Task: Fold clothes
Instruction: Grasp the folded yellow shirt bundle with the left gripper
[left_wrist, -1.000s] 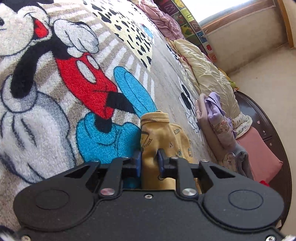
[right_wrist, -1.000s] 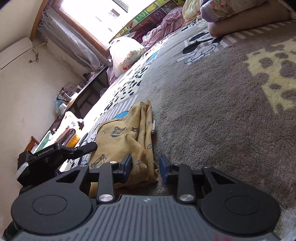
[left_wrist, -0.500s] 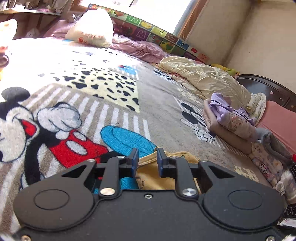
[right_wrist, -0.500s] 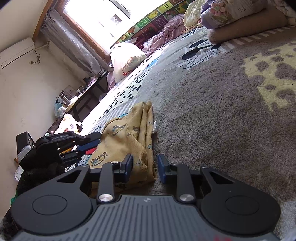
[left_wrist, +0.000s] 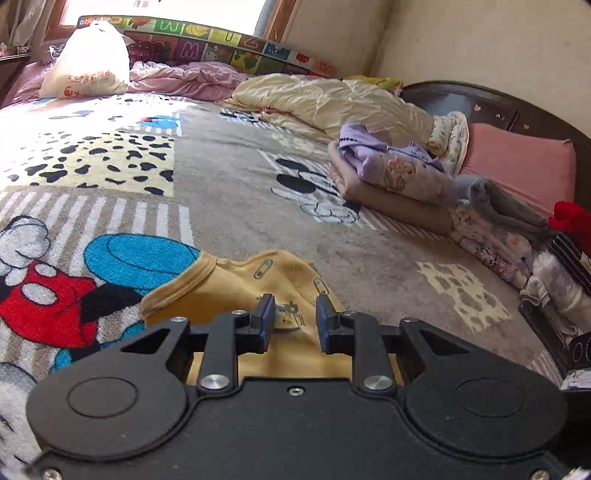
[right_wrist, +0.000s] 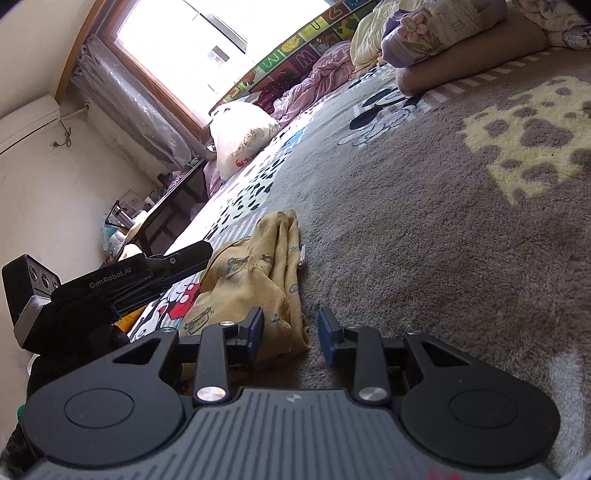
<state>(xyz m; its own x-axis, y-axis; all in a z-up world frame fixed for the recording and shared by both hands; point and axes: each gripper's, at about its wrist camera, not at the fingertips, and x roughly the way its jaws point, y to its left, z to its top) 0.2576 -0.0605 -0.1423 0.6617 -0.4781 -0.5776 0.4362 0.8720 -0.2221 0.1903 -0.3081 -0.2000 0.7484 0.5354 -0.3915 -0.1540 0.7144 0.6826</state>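
A yellow printed garment (left_wrist: 236, 291) lies folded on the cartoon-print blanket (left_wrist: 229, 177). My left gripper (left_wrist: 293, 314) hovers just above its near part. Its jaws are opening, and the cloth shows in the gap below them without either pad pressing on it. In the right wrist view the garment (right_wrist: 251, 280) is a narrow folded strip. My right gripper (right_wrist: 290, 328) is low over its near corner, jaws apart. The cloth lies by the left finger with a clear gap to the right one. The left gripper (right_wrist: 203, 250) reaches in from the left edge.
A stack of folded clothes (left_wrist: 399, 177) sits to the right, with more garments and a pink pillow (left_wrist: 517, 162) beyond it by the dark headboard. A cream quilt (left_wrist: 332, 99) and a white bag (left_wrist: 88, 62) lie at the far side. A desk (right_wrist: 166, 206) stands beside the bed.
The left gripper rolled level, let go of the yellow garment and pulled back and up; the cloth now lies flat. The right gripper has hardly moved.
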